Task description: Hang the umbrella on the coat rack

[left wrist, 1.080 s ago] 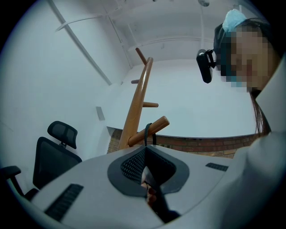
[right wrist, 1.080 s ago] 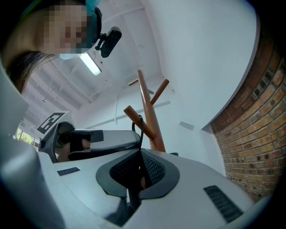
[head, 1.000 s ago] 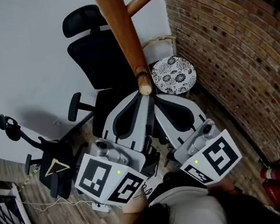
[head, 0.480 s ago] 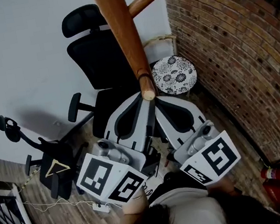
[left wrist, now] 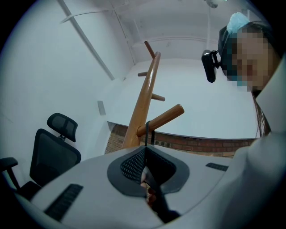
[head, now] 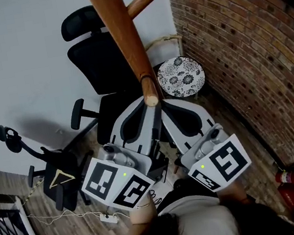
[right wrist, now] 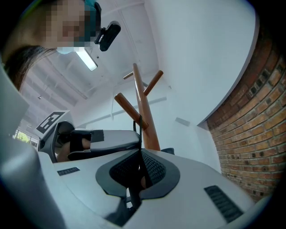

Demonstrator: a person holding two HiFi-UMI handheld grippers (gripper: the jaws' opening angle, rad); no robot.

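**Strap's on the peg, both grippers pinching it**

Your left gripper [left wrist: 145, 151] and right gripper [right wrist: 141, 155] are each clamped shut on the umbrella's thin black strap [left wrist: 147, 133]. My guess is that's to keep the loop taut where it looks hooked over the peg [left wrist: 163, 119] of the coat rack [left wrist: 143, 100]. The umbrella [left wrist: 157, 203] sits below your jaws (mostly hidden, just a dark sliver).
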